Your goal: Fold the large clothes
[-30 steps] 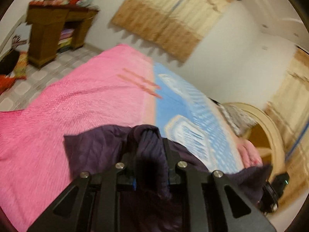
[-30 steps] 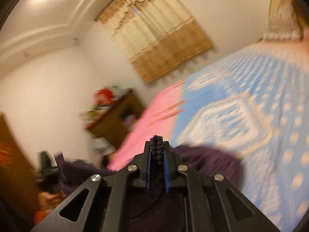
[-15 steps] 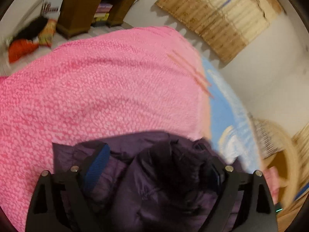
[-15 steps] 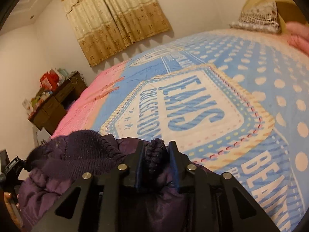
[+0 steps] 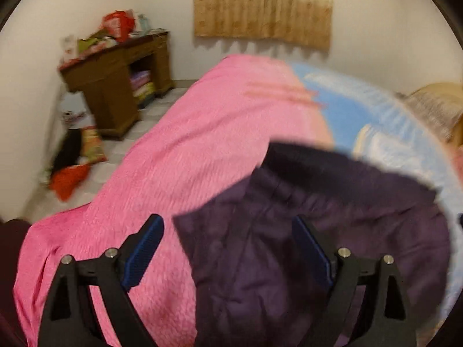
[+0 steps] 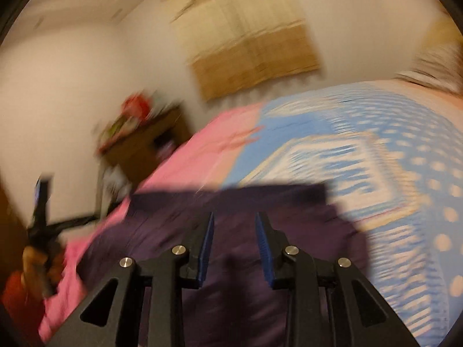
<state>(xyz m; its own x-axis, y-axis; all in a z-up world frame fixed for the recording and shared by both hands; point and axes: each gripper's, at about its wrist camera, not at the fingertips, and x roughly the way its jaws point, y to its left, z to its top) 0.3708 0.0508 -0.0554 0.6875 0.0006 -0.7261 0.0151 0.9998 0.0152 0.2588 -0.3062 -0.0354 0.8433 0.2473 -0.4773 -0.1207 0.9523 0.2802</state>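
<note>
A dark purple padded jacket (image 5: pixel 303 240) lies folded on the bed, half on the pink blanket (image 5: pixel 202 159) and half on the blue patterned cover (image 5: pixel 376 121). My left gripper (image 5: pixel 228 231) is wide open above the jacket's left edge and holds nothing. In the right wrist view the jacket (image 6: pixel 231 219) lies below my right gripper (image 6: pixel 234 225), which is open and empty. That view is blurred by motion. The left gripper (image 6: pixel 40 202) and the hand that holds it show at the far left there.
A brown wooden desk (image 5: pixel 115 86) piled with clutter stands by the wall to the left of the bed. Bags and clothes (image 5: pixel 72 162) lie on the tiled floor. A curtain (image 5: pixel 263 5) hangs behind the bed. A pillow (image 5: pixel 434 107) lies at the right.
Both grippers were shut on the jacket a second ago. The left opened first, then the right; both have let go and lifted back. The jacket now lies on the bed.
</note>
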